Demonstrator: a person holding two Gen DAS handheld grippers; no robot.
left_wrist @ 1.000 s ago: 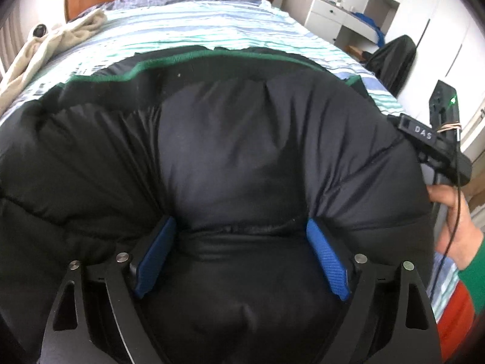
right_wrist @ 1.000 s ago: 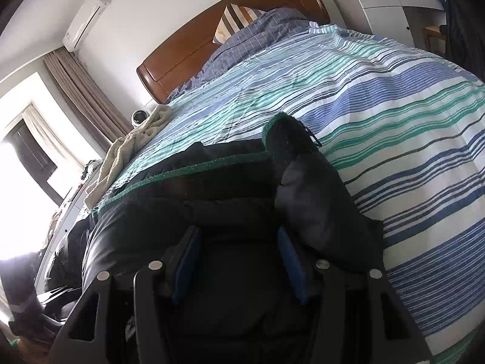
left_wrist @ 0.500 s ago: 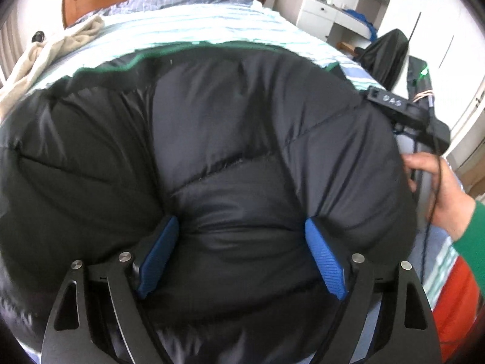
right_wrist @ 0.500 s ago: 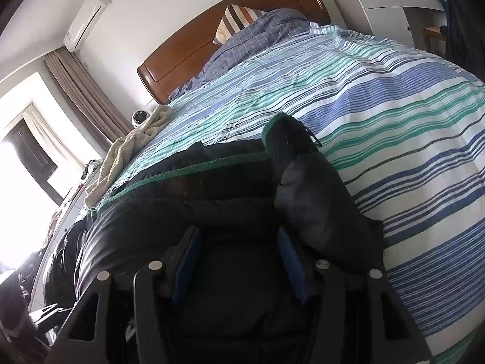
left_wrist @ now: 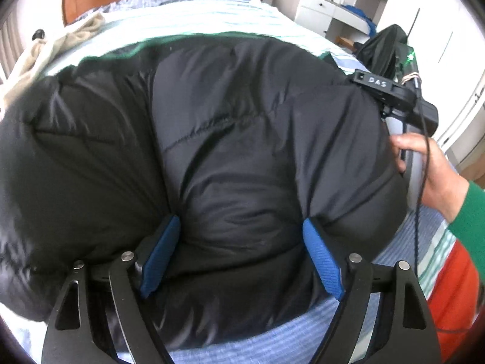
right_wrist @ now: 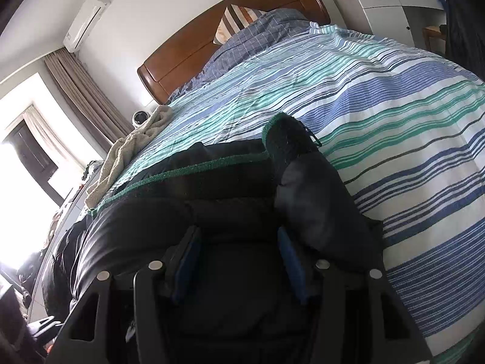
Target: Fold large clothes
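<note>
A black padded jacket (left_wrist: 242, 121) with a green-trimmed hem (right_wrist: 188, 168) lies on the bed. My left gripper (left_wrist: 240, 224) has a thick puffy fold of it bulging between its blue pads (left_wrist: 321, 261); the jaws are closing and the pads dig into the padding. In the right wrist view my right gripper (right_wrist: 238, 233) is shut on the jacket (right_wrist: 212, 209) near its edge. A sleeve (right_wrist: 312, 206) with a green-edged cuff (right_wrist: 285, 133) lies along the right finger. A person's hand (left_wrist: 436, 170) in a green sleeve holds the other tool's handle at the jacket's right side.
The striped blue, green and white bed cover (right_wrist: 394, 91) spreads beyond the jacket. A beige towel (right_wrist: 130, 154) lies at the bed's left edge, below the wooden headboard (right_wrist: 227, 39) and pillows. A white dresser (right_wrist: 391, 9) and a dark bag (left_wrist: 382, 48) stand on the right.
My left gripper has carried the jacket's fold up the bed, so the black padding now hides more of the green hem and striped cover shows beneath it. The right wrist view is unchanged.
</note>
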